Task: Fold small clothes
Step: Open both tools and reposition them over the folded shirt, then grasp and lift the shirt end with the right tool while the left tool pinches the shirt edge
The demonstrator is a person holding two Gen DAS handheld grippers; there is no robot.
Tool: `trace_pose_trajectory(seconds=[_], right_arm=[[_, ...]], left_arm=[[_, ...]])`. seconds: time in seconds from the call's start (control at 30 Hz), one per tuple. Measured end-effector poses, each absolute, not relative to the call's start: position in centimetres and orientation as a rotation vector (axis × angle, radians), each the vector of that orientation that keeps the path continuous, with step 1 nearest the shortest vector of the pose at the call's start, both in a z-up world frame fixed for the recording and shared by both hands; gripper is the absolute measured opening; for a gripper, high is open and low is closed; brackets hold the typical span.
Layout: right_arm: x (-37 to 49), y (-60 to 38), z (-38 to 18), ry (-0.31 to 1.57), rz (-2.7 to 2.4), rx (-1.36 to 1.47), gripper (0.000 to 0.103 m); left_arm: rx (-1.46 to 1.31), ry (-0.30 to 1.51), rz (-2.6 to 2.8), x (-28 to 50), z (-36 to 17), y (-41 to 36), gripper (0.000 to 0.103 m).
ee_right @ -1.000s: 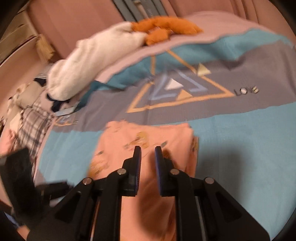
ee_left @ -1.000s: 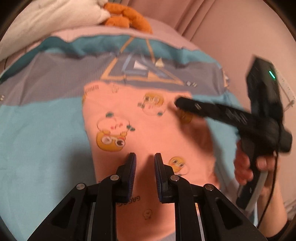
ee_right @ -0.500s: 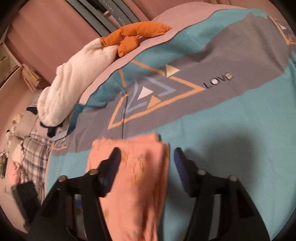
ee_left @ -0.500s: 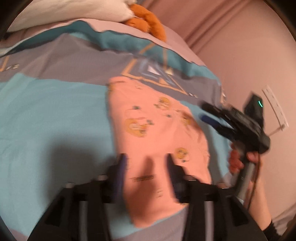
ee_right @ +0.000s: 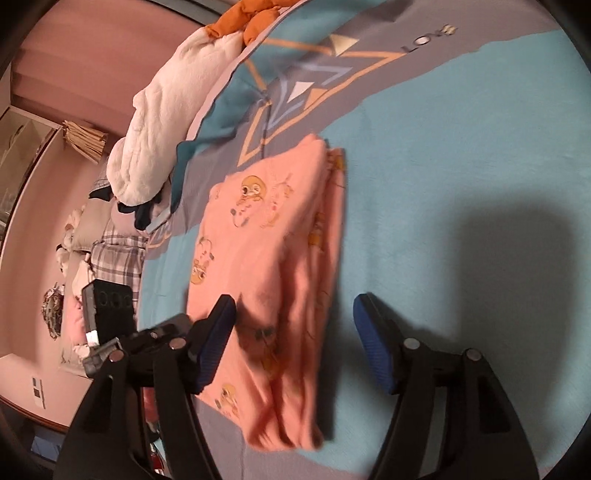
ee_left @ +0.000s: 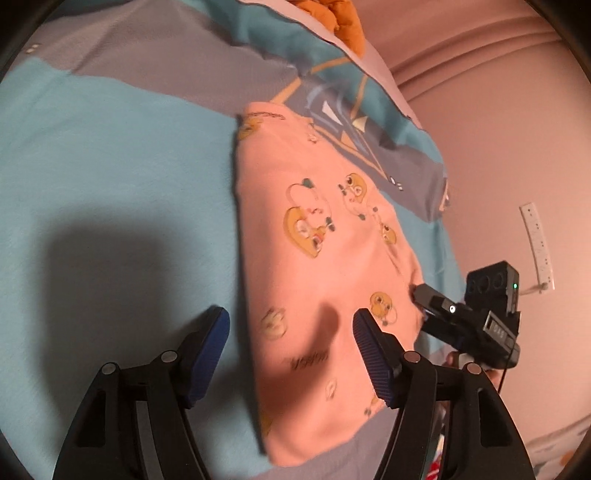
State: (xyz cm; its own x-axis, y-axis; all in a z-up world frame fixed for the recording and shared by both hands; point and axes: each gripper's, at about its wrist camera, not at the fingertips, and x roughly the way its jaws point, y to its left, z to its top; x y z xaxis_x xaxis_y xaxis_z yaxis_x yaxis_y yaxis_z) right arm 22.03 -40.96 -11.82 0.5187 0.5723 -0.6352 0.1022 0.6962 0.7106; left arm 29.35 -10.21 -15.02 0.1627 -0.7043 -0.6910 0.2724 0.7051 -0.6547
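Note:
A small pink garment (ee_left: 325, 266) with yellow cartoon prints lies folded into a long strip on the bed cover. It also shows in the right wrist view (ee_right: 273, 258), with stacked folded layers along its right edge. My left gripper (ee_left: 291, 343) is open and empty above the garment's near left part. My right gripper (ee_right: 293, 339) is open and empty above the garment's near end. The right gripper also shows in the left wrist view (ee_left: 424, 299) at the garment's right edge.
The bed cover (ee_left: 110, 177) is teal and grey with a triangle print. A white blanket (ee_right: 166, 110) and an orange plush (ee_right: 255, 18) lie at the head end. A pile of clothes (ee_right: 110, 251) sits beside the bed. A pink wall (ee_left: 517, 147) stands close on the right.
Both grippers opened from nearly shut to wide open and drew back from the garment. The garment now lies flat, released.

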Motion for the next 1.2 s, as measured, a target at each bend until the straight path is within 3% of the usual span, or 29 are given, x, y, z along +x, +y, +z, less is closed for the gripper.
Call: trace_pose_trajectory(seconds=[0.23, 0.4, 0.57, 0.73, 1.2], right_arm=[[24.8, -39.6, -12.4, 0.976, 0.339, 0.784, 0.062], [25.8, -38.7, -12.8, 0.963, 0.316, 0.755, 0.04], [25.2, -37.1, -11.9, 0.942, 0.281, 0.635, 0.027], [24.1, -36.0, -10.0, 0.898, 0.274, 0.585, 0.026], [12.7, -31.4, -4.9, 0.827, 0.354, 0.472, 0.026]], left_arm=[[-0.389, 1.198, -0.753, 30.4, -14.9, -12.5, 0.068], [-0.394, 1.189, -0.729, 30.5, -15.0, -13.0, 0.068], [-0.275, 1.153, -0.652, 29.7, -14.7, -13.9, 0.035], [-0.254, 1.125, -0.638, 28.8, -13.7, -13.7, 0.026], [-0.088, 1.023, -0.646, 16.8, -8.4, -11.2, 0.026]])
